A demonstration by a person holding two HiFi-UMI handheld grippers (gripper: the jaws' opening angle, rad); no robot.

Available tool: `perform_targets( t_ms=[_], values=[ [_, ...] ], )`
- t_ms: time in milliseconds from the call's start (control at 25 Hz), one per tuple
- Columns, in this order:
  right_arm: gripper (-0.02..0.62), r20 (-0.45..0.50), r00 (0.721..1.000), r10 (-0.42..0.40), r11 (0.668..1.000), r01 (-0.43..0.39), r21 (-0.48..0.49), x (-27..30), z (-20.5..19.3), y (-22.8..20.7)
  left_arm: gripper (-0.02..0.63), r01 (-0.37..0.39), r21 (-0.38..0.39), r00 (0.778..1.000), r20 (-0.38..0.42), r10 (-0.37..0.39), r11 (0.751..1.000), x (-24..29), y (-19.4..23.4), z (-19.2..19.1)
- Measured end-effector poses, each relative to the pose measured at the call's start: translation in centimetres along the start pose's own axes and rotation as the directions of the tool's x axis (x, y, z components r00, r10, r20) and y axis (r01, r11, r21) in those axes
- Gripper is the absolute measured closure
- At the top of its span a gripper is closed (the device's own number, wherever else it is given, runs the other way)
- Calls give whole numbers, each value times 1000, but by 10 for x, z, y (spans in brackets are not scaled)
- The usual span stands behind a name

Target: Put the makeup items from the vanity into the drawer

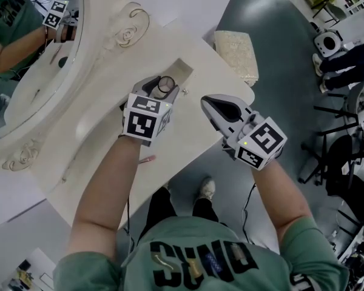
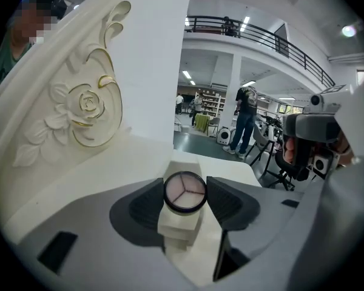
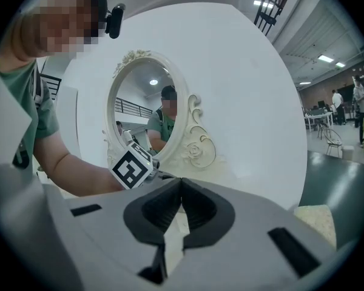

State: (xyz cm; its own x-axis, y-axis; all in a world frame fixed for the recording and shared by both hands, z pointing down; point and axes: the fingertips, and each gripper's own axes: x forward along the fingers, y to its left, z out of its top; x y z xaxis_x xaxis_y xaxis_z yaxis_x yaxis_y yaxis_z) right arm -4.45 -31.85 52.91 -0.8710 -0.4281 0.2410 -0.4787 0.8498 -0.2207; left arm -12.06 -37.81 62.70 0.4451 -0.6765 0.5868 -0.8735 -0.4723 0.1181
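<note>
Cream-white and carved, the vanity table (image 1: 103, 126) fills the middle of the head view, with its oval mirror (image 1: 24, 59) at the left and a rose relief (image 2: 88, 105) on the frame. The left tongs (image 1: 163, 90) are clenched on a round compact (image 2: 185, 192). The compact has a dark rim and a pale pink pan split into three wedges. It stands on edge with its face towards the camera, and a black pad presses on each side of the rim. From above, the compact hangs over the open drawer (image 1: 183, 70), a rectangular recess at the far edge of the tabletop. The white block just under it in the left gripper view is probably that drawer's wall, though the angle makes it hard to be sure.

The right tongs (image 3: 181, 188) are pressed together with nothing between them. They sit just off the table's right edge, above the grey-green floor (image 1: 279, 59). A beige cushioned stool (image 1: 236, 53) stands beyond the table's corner.
</note>
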Motion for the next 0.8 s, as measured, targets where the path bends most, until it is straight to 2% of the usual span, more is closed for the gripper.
perform_targets(
  t_ms=[240,440,800],
  values=[
    [584,-5,1000,7,1000,-7,3,-3,-3,4,374,-51,-10,998,-48,51,999,10,13,-11],
    [584,-8,1000,11,1000,-11,9,-5,-6,6,373,-35,-28,997,-73,32,999,19,10,-16],
    [584,-3,1000,5,1000,-5,12,-14,-5,11,373,-12,-64,998,-56,8,998,15,6,-12]
  ],
)
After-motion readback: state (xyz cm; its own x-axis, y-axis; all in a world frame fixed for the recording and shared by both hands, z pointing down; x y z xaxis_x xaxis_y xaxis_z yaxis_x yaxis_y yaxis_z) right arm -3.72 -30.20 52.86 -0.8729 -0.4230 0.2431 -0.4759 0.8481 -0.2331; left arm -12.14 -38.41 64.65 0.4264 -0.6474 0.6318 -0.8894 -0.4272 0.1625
